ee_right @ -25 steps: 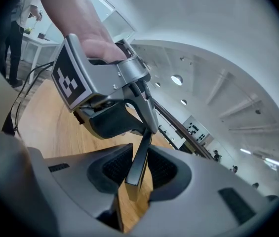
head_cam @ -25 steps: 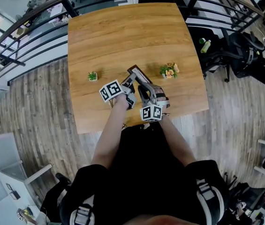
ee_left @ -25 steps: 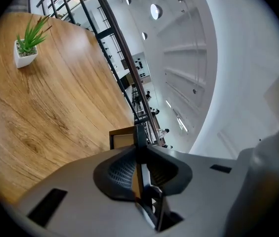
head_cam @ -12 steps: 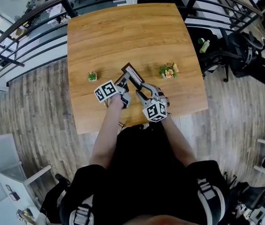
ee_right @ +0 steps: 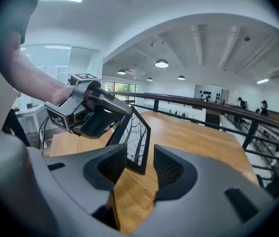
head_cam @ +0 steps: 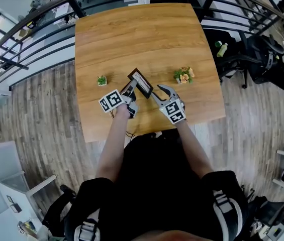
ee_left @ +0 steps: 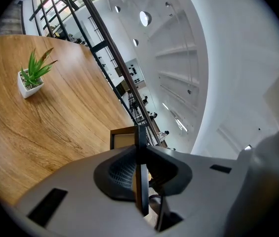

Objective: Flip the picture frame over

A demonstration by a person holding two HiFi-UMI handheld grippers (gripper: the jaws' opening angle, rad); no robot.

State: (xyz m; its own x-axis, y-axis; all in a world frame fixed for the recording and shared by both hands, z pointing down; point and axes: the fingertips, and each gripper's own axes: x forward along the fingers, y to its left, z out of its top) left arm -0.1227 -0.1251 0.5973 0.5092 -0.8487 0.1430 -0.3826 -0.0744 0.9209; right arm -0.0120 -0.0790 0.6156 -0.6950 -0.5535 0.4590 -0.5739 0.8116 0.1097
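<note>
Much bare table [head_cam: 131,39] surrounds the dark picture frame [head_cam: 140,82], tilted on edge near the front, its tree print [ee_right: 133,132] seen only in the right gripper view. Its rim sits clamped in the left gripper [head_cam: 130,88] fingers [ee_left: 117,174], mostly hidden; the right gripper [head_cam: 161,91] fingers [ee_right: 171,169] have just been opening, apart around its corner.

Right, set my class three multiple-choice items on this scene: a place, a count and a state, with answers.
1. In the head view, the green plant sits where from the frame? A left; B right; C on top.
2. How many potted plants are on the table? A one; B two; C four.
3. The frame is: A flat on the table; B held on edge by the left gripper; C on the floor.

Answers: 1 A, it stands left of the frame. 2 B, the green plant and the flower pot. 3 B, the jaws pinch the frame's edge.
</note>
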